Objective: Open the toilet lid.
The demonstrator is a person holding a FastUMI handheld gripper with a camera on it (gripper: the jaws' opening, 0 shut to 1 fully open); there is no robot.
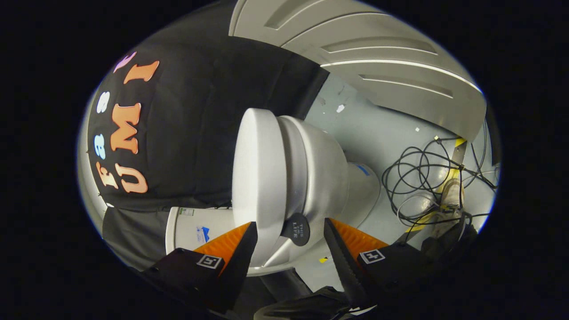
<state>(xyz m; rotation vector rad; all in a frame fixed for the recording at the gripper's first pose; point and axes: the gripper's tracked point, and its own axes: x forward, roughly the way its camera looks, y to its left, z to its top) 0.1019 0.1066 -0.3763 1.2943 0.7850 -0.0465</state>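
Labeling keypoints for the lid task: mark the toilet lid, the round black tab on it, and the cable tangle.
toilet lid (260,178): gripper view, flat top face.
round black tab (296,230): gripper view, centre of disc.
cable tangle (415,178): gripper view, loops on the floor.

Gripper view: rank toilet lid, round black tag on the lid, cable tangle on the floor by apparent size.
1. Toilet lid, between the open gripper fingers.
2. Cable tangle; farther off, so true size unsure.
3. Round black tag, clearly smallest.
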